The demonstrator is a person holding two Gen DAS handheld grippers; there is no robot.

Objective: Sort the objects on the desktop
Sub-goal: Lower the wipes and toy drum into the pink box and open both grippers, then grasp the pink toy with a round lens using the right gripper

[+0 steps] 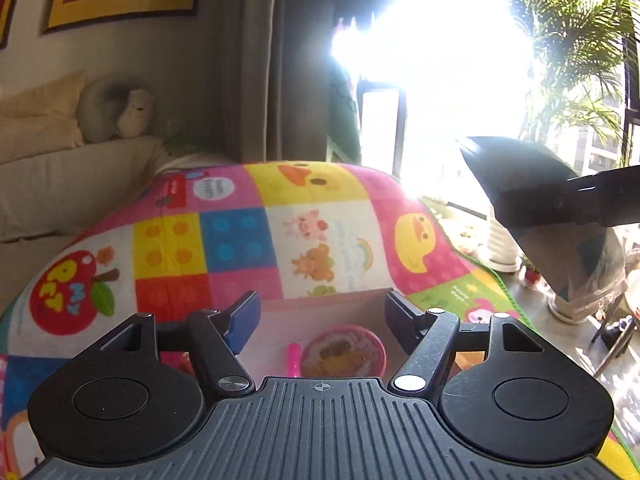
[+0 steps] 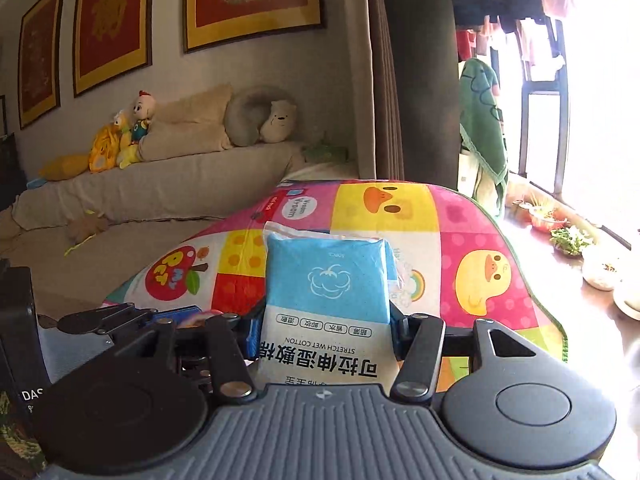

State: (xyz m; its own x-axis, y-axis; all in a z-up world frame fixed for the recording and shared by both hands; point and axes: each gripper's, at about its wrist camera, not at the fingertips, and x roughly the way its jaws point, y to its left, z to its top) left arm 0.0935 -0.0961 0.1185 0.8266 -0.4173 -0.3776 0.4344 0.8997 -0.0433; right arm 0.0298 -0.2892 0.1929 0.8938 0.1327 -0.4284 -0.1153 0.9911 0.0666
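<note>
My right gripper (image 2: pixel 322 324) is shut on a blue and white pack of wet cotton pads (image 2: pixel 328 284) and holds it upright above the colourful play mat (image 2: pixel 472 220). My left gripper (image 1: pixel 322 312) is open and empty. It hangs over a box-like container (image 1: pixel 320 300) with a pink toy bowl of food (image 1: pixel 343 354) and a pink spoon (image 1: pixel 293 358) inside. The right gripper shows in the left wrist view at the right (image 1: pixel 560 204), dark against the window, with the pack in it.
The play mat (image 1: pixel 240 240) covers the table. A sofa (image 2: pixel 140 188) with pillows and plush toys stands behind. A bright window with plants (image 1: pixel 568 60) and pots on a sill (image 2: pixel 568 236) is on the right. A dark object (image 2: pixel 16 340) stands at the left.
</note>
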